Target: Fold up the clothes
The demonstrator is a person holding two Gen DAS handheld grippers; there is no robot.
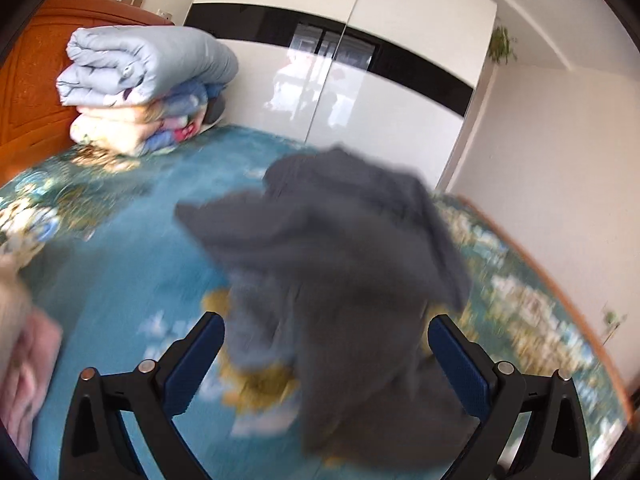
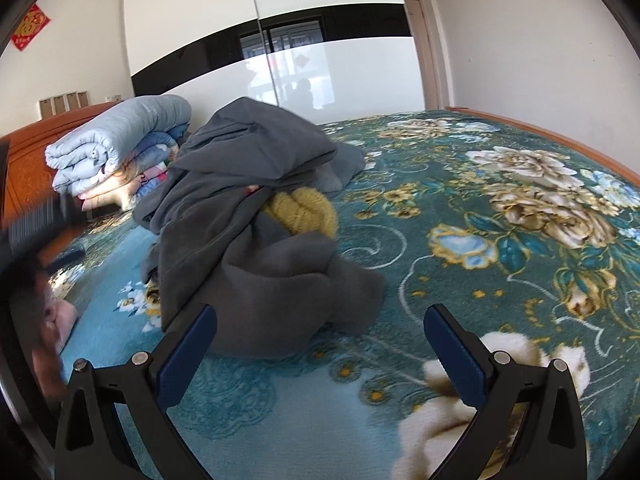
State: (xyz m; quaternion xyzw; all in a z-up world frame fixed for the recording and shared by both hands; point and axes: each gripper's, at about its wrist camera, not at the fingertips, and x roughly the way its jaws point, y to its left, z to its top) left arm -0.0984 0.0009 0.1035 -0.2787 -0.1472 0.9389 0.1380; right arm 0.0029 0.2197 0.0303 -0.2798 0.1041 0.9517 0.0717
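A crumpled dark grey garment lies in a heap on the floral blue bedspread, with a yellow fuzzy piece showing inside it. In the left wrist view the grey garment is blurred and spreads between and beyond the fingers. My left gripper is open, its jaws wide apart around the cloth. My right gripper is open and empty, just in front of the heap's near edge.
A stack of folded quilts sits by the orange wooden headboard; it also shows in the left wrist view. A pink cloth lies at the left. A white and black wardrobe stands behind the bed.
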